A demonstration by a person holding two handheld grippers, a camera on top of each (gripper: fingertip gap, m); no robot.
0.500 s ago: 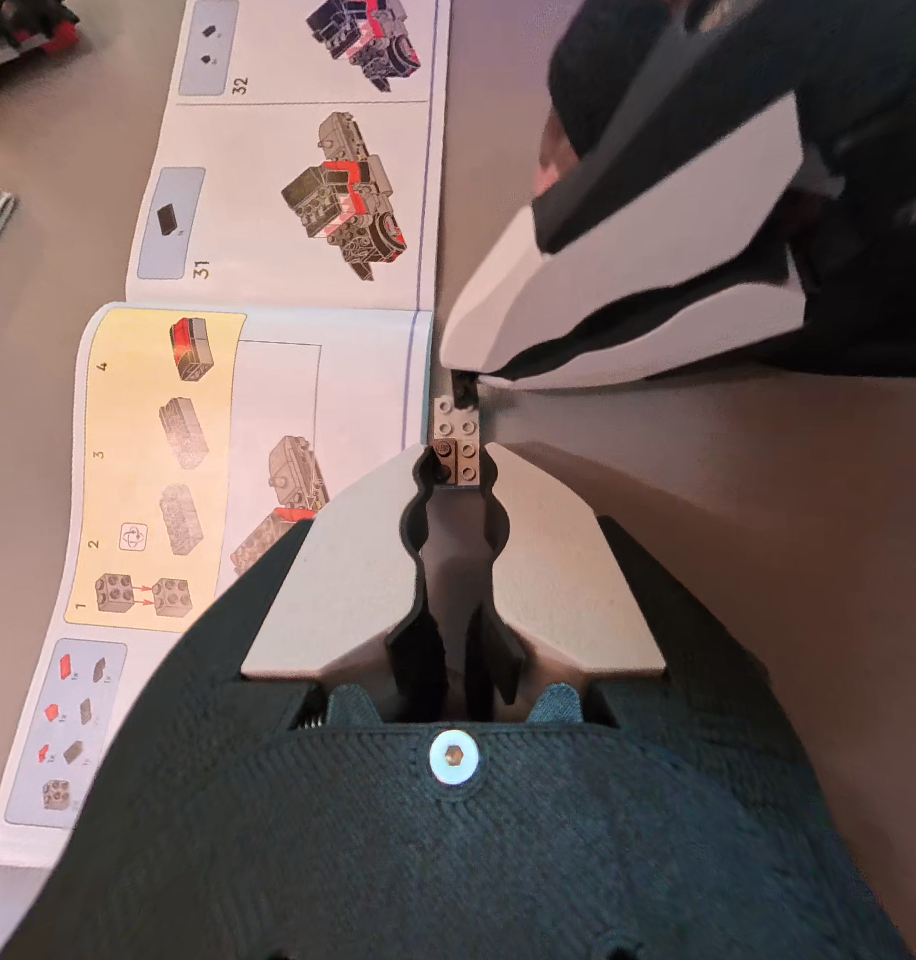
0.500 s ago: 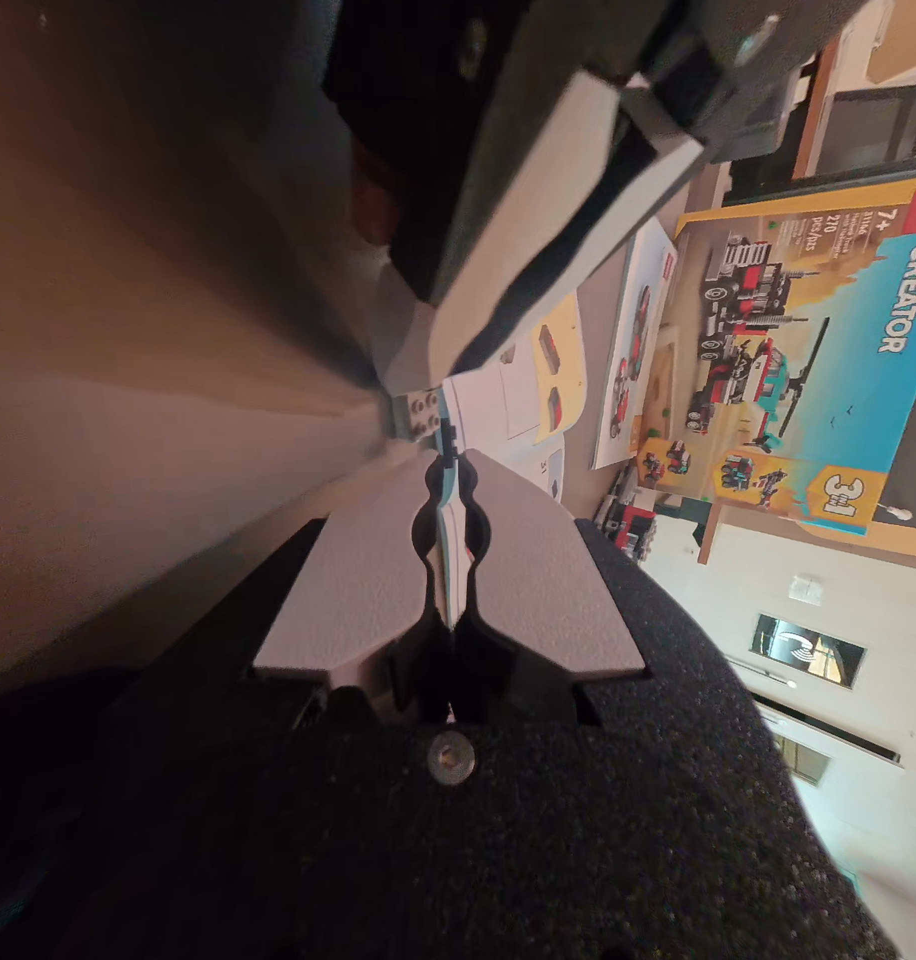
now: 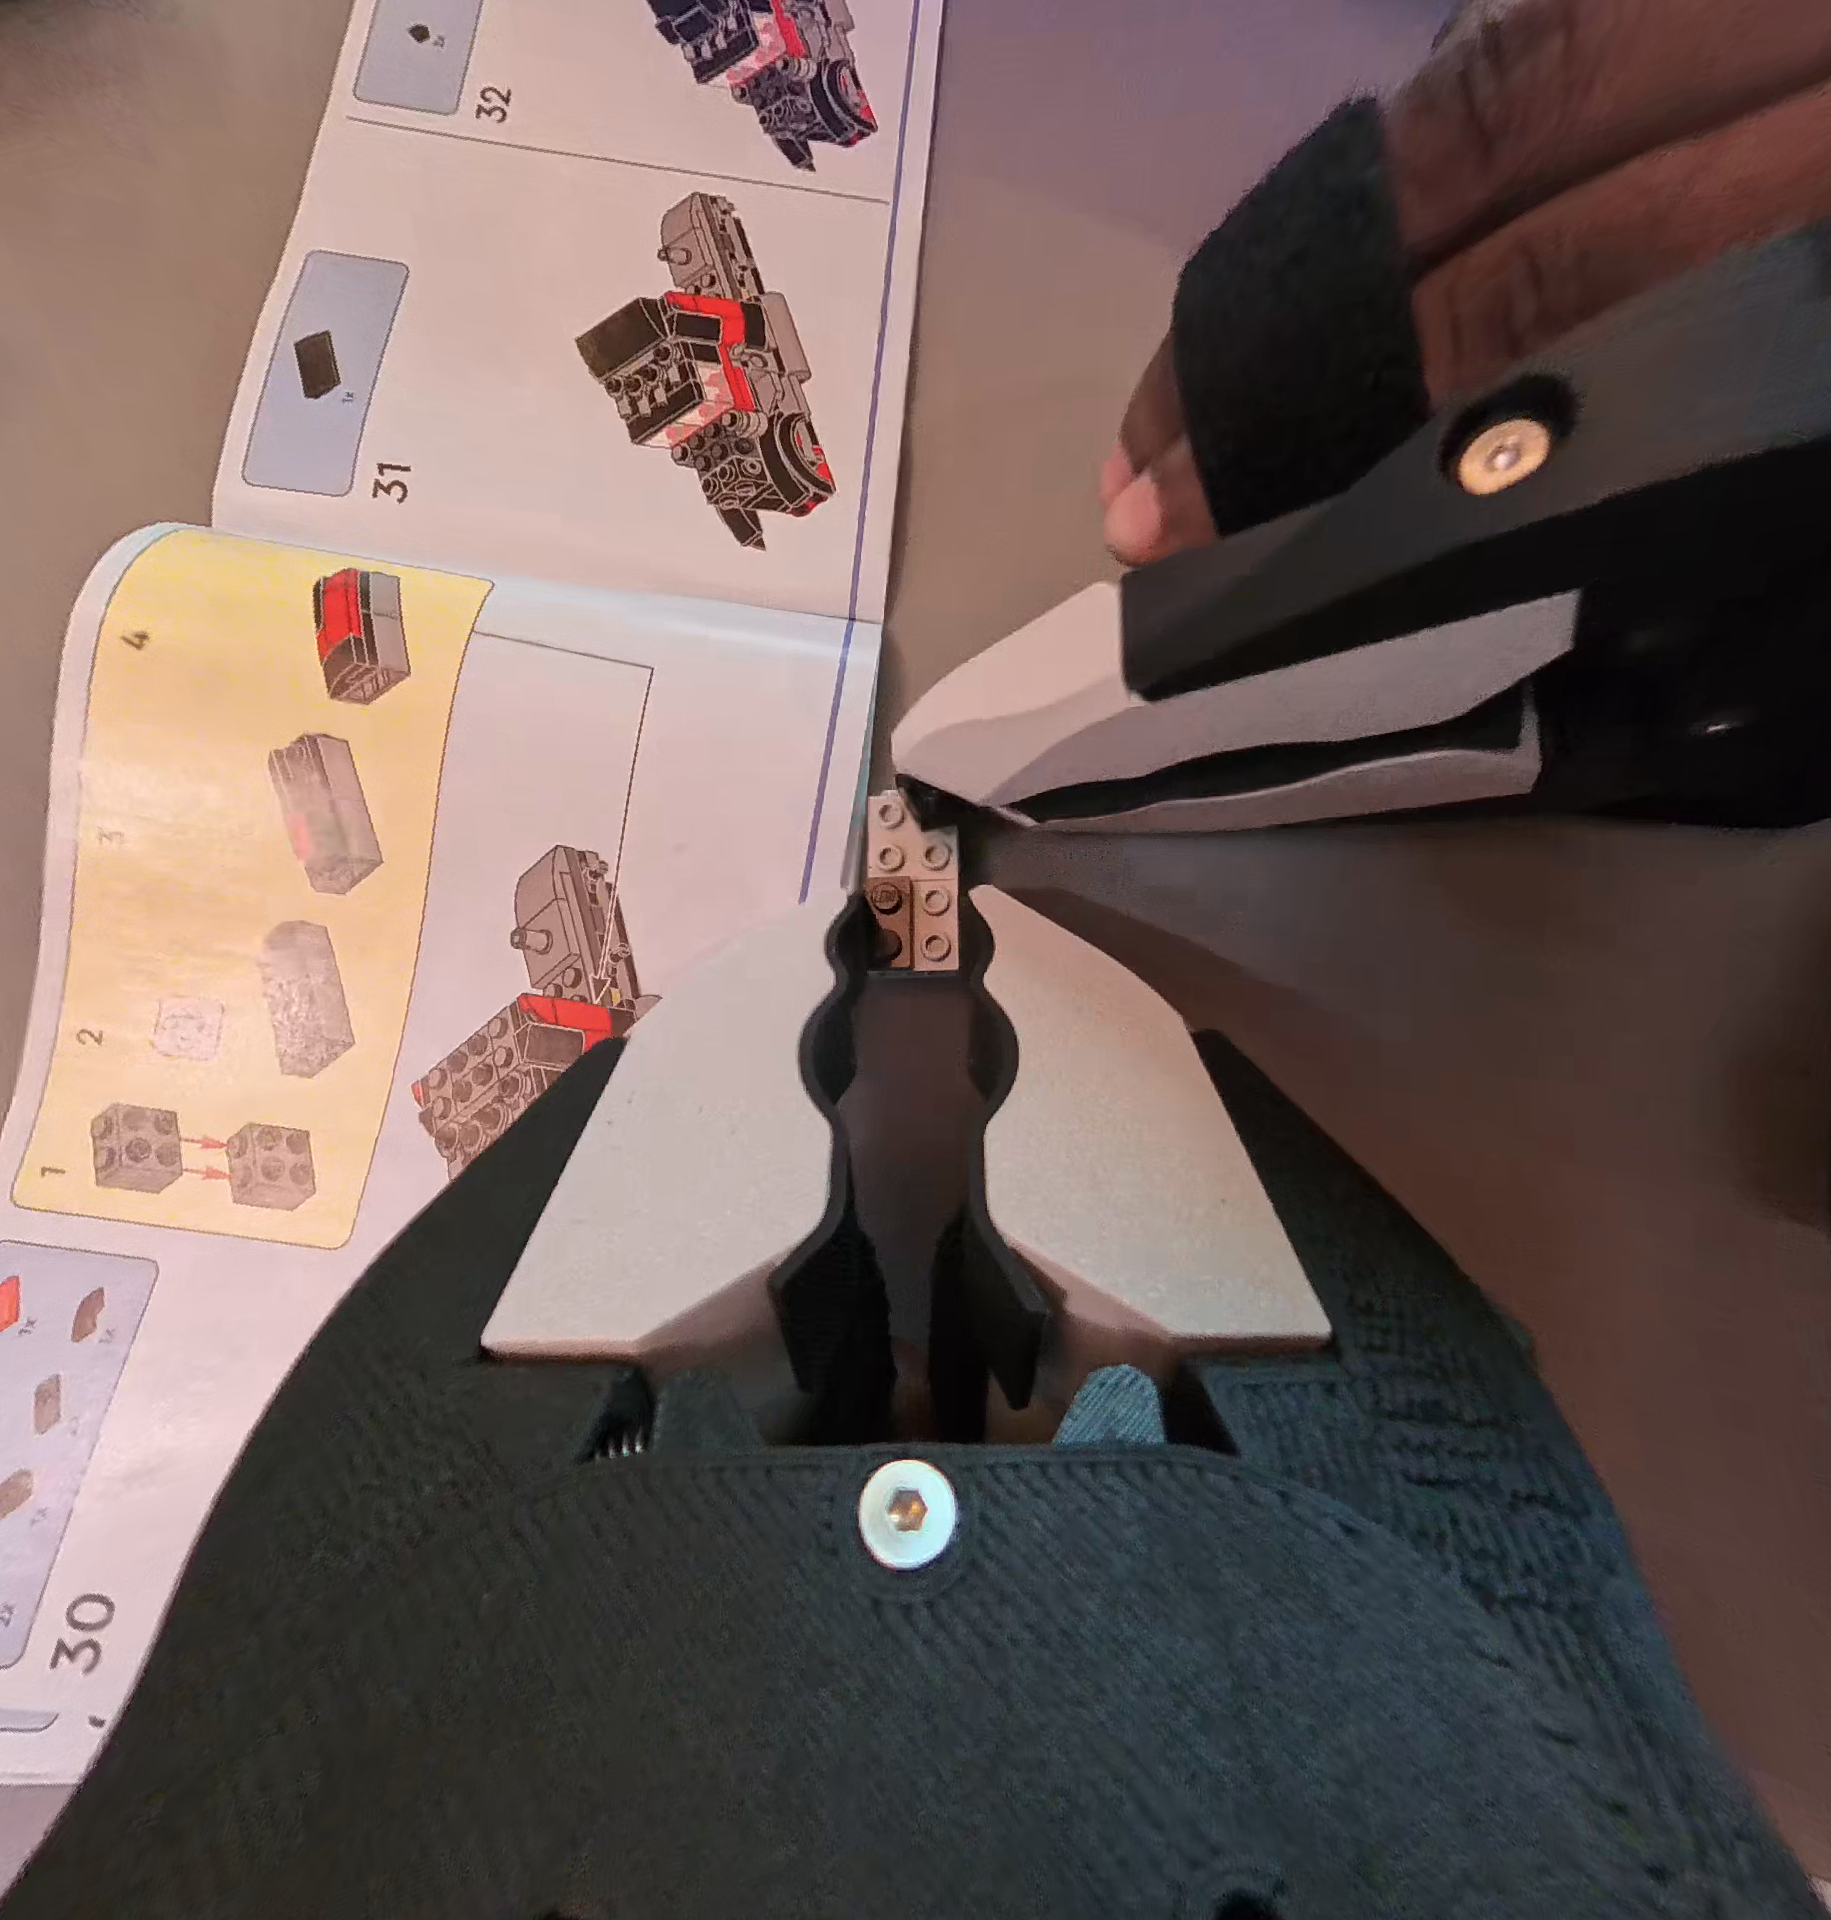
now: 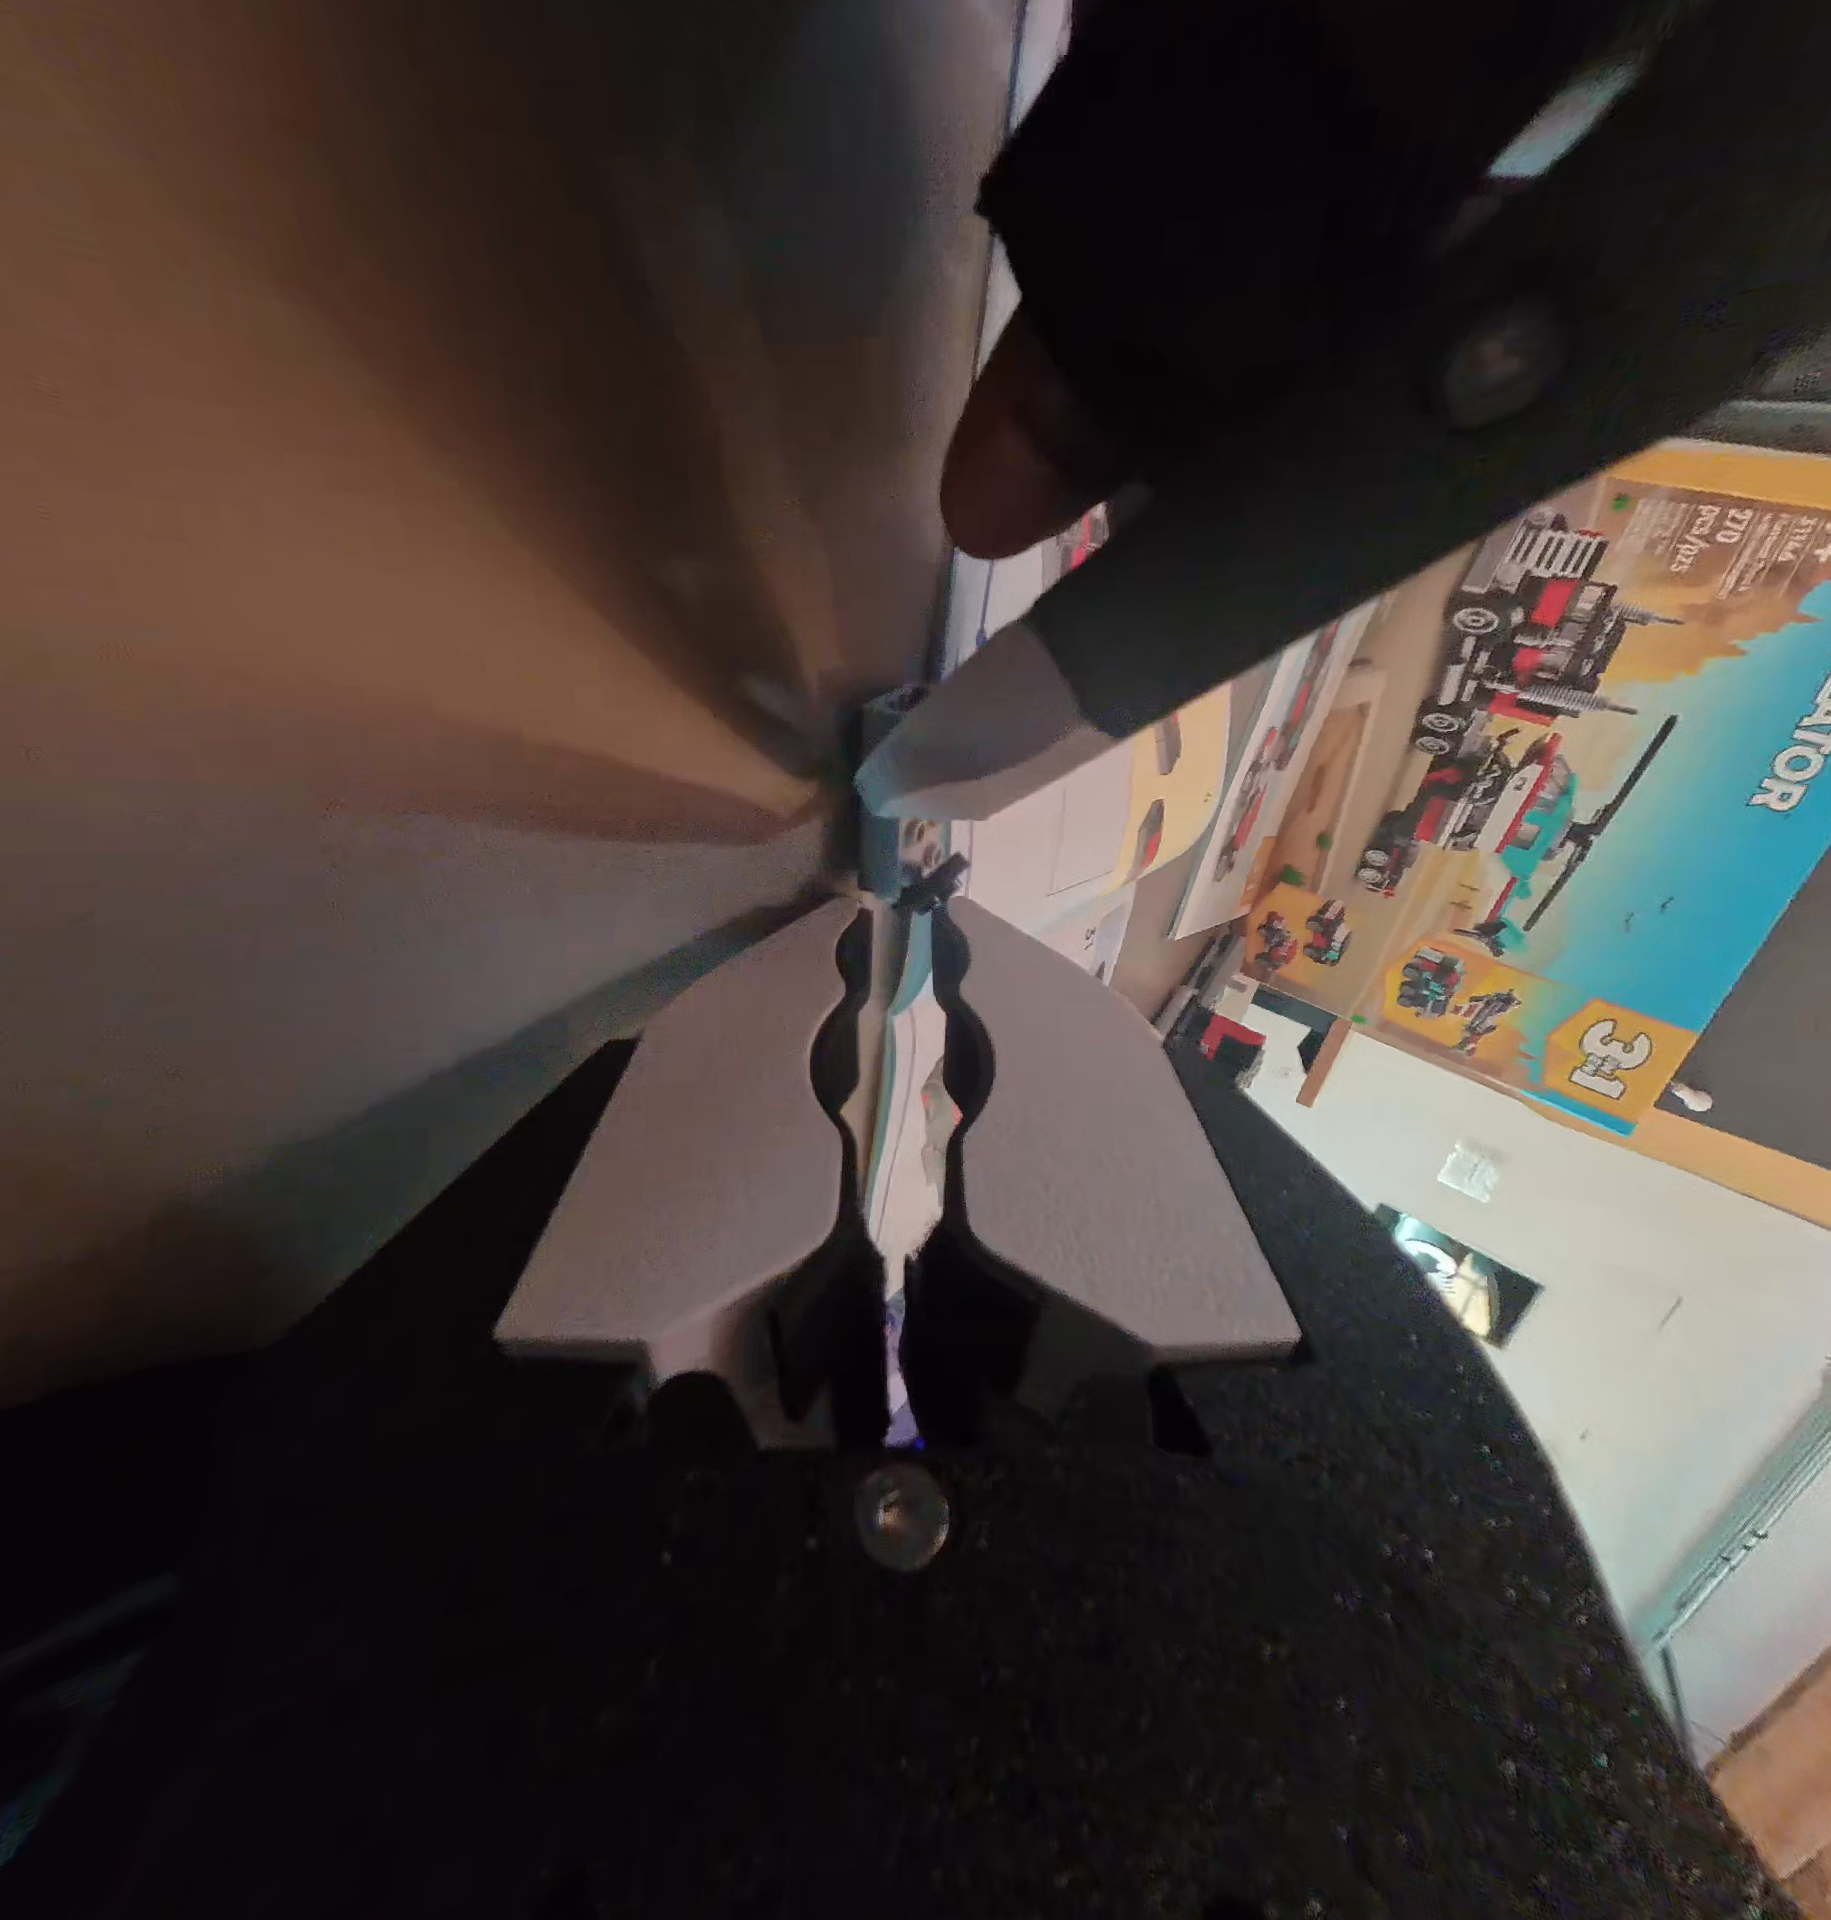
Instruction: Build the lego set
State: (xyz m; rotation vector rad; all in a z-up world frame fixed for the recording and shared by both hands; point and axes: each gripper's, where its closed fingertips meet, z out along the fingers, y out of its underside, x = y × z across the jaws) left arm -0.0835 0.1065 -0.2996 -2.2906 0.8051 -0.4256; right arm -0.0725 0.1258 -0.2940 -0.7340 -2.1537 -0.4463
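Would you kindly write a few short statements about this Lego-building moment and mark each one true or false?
1. The left gripper is shut on the grey brick assembly. True.
2. The right gripper holds a small black piece against the assembly's far end. True.
3. The instruction booklet is closed. False: it lies open on the table, with building steps showing.
4. The set's box lies flat beneath the assembly. False: it stands farther off, behind the booklet in the right wrist view.
5. The assembly is entirely red. False: it is grey with one dark plate.
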